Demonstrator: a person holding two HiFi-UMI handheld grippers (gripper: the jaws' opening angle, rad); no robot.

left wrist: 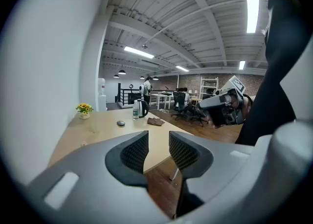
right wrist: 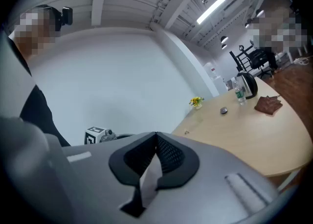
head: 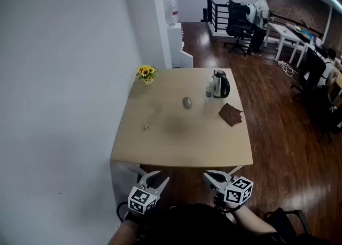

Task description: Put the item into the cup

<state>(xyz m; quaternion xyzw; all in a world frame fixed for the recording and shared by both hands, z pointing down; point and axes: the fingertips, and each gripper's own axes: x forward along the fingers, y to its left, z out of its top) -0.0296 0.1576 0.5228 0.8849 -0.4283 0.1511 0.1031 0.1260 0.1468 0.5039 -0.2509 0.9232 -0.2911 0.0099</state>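
A light wooden table (head: 181,142) stands ahead of me. On its left half lies a small pale item (head: 145,127), and a faint clear cup (head: 156,106) seems to stand just beyond it. A grey oval object (head: 187,102) rests near the middle. Both grippers hang below the table's near edge, away from all of these. My left gripper (head: 155,178) is open, and the left gripper view shows nothing between its fingers (left wrist: 135,150). My right gripper (head: 212,176) has its jaws together at the tip (right wrist: 156,137) and holds nothing.
A pot of yellow flowers (head: 146,73) sits at the far left corner. A black kettle (head: 220,84), a water bottle (head: 209,92) and a brown cloth (head: 231,114) occupy the far right. A white wall runs along the left. A person stands by desks and office chairs behind.
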